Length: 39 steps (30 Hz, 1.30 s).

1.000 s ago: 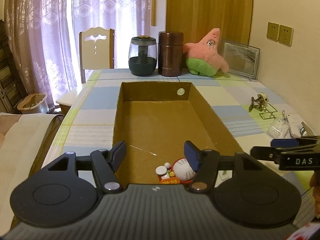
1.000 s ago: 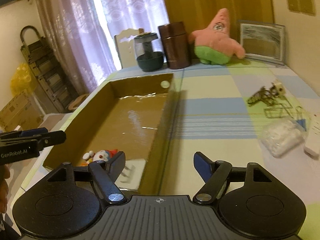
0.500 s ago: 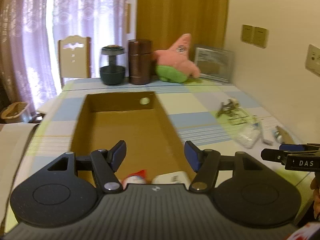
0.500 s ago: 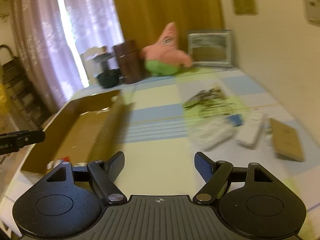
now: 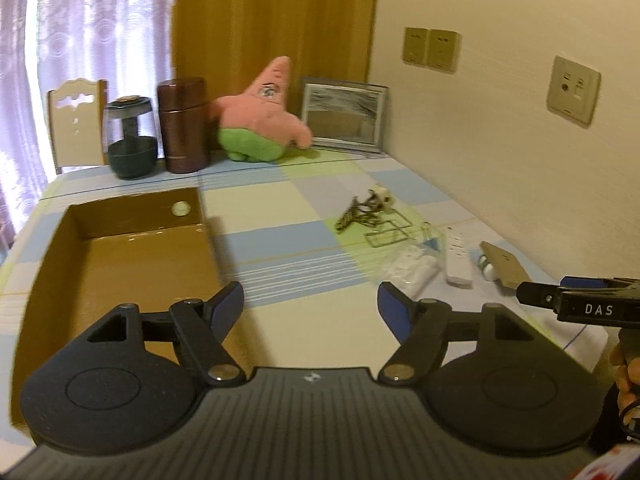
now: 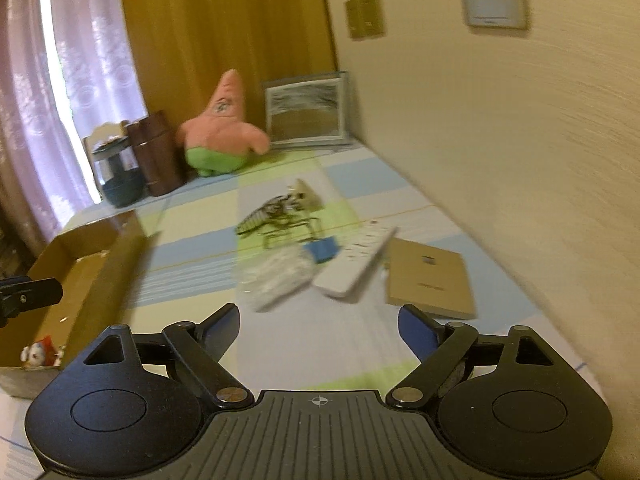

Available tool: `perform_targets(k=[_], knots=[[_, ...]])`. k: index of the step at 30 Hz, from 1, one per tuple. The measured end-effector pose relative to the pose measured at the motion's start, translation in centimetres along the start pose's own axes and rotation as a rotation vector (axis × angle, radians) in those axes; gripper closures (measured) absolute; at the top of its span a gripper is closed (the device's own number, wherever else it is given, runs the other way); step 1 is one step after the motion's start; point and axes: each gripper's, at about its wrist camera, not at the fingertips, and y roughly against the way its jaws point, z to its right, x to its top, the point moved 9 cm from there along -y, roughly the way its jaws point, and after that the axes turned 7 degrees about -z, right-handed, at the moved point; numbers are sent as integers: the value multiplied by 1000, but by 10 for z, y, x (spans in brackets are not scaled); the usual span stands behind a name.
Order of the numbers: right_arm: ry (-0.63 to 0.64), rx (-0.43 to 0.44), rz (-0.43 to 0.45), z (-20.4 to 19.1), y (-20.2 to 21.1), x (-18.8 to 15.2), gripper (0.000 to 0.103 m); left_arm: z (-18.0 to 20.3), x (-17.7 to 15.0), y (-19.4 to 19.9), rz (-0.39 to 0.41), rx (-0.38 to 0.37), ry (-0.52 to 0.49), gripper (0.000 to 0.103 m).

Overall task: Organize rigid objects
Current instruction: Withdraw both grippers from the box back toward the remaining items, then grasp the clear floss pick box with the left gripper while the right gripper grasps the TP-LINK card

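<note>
A long open cardboard box (image 5: 120, 264) (image 6: 80, 264) lies on the checked tablecloth, with a small white-and-red toy (image 6: 38, 354) in its near corner. To its right lie a metal skeleton figure (image 6: 276, 212), a clear plastic bag (image 6: 280, 276), a white power strip (image 6: 354, 266) (image 5: 456, 256), a blue clip (image 6: 322, 250) and a brown notebook (image 6: 430, 278) (image 5: 504, 266). My left gripper (image 5: 310, 300) hangs over bare cloth beside the box, jaws opening, nothing between them. My right gripper (image 6: 318, 322) hovers short of the bag and notebook, jaws opening and empty.
At the table's far end stand a dark glass jar (image 5: 130, 136), a brown canister (image 5: 182, 124), a pink star plush (image 5: 260, 120) and a framed picture (image 5: 344, 120). A cream wall with sockets (image 5: 430, 48) borders the right side. A chair (image 5: 76, 120) stands behind.
Both grippers swung right, away from the box toward the loose items by the wall. Both sets of jaws spread wider. The toy in the box dropped out of the left wrist view.
</note>
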Motion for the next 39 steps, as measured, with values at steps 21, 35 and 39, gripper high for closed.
perform_targets(k=[21, 35, 39], knots=[[-104, -40, -57, 85, -45, 30, 11, 69, 19, -85, -93, -83, -140, 17], [-221, -2, -171, 109, -107, 36, 10, 80, 26, -139, -146, -95, -169, 16], [-217, -16, -175, 111, -113, 37, 10, 82, 28, -151, -160, -105, -191, 16]])
